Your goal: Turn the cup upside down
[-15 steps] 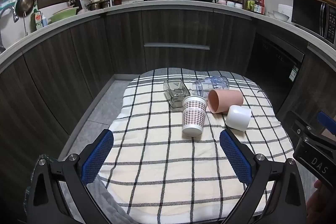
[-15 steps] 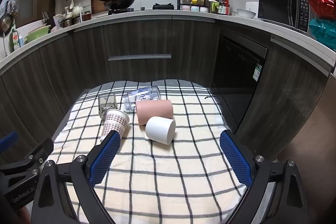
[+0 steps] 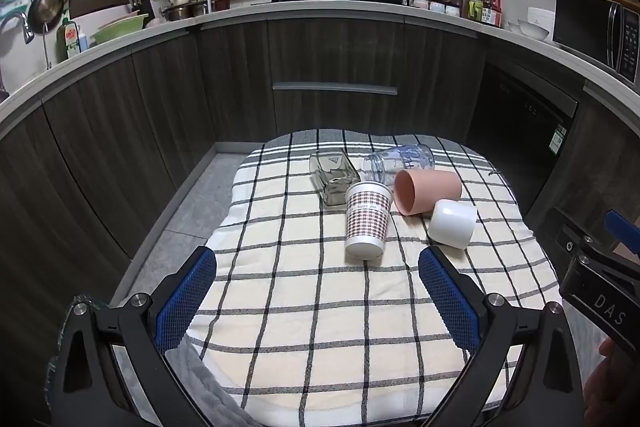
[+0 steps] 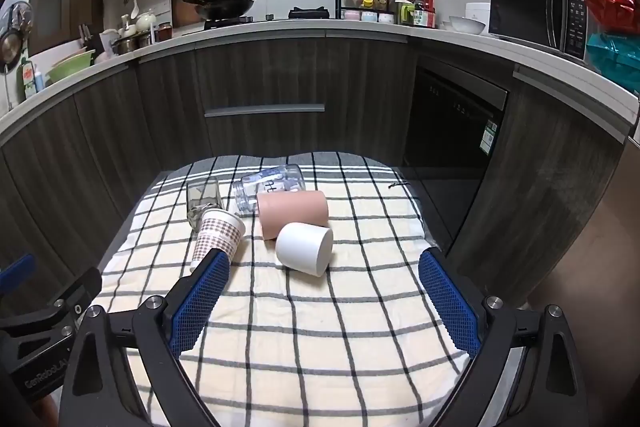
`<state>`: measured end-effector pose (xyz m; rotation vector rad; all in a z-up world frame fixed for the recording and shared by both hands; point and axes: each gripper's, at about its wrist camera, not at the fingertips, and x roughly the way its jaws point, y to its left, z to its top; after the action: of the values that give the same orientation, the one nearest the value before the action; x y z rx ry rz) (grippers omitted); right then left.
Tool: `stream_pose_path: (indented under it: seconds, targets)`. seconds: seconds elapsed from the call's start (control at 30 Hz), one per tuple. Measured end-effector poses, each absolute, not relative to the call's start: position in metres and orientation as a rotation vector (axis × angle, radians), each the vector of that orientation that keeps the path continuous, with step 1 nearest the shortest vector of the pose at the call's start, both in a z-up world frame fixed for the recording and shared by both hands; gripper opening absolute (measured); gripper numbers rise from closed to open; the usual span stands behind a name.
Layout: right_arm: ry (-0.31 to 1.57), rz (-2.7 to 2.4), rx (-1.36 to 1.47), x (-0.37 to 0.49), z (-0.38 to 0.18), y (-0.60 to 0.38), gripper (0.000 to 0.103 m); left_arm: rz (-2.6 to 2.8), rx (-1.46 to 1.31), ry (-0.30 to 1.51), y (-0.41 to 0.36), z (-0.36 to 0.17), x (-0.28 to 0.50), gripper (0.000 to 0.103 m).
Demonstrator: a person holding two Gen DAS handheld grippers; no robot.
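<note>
nothing flipped yet: five cups (image 3: 367, 223) lie sideways on the desk (image 3: 280, 307); both hand-held grippers, left (image 3: 316, 301) and right (image 4: 322, 305), released, empty.

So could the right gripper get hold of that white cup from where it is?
Probably yes. The right gripper is open and empty, and the white cup lies on its side just ahead of it with bare cloth between. The pink cup touches its far side, so it may get nudged.

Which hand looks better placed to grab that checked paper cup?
Probably the left: the checked paper cup lies almost centred ahead of the open left gripper, but off beside the right gripper's left finger.
</note>
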<state>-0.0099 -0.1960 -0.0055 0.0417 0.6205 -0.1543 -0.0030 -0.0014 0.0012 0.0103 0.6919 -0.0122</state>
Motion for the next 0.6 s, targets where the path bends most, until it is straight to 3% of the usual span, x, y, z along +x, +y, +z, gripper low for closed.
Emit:
stream_pose_path:
  seconds: [0.6]
  targets:
    - [0.622,-0.154,0.043,-0.0092,-0.0060,-0.1966,0.096,-0.020,0.013,0.698,-0.0022,-0.0044,-0.0022,0.103]
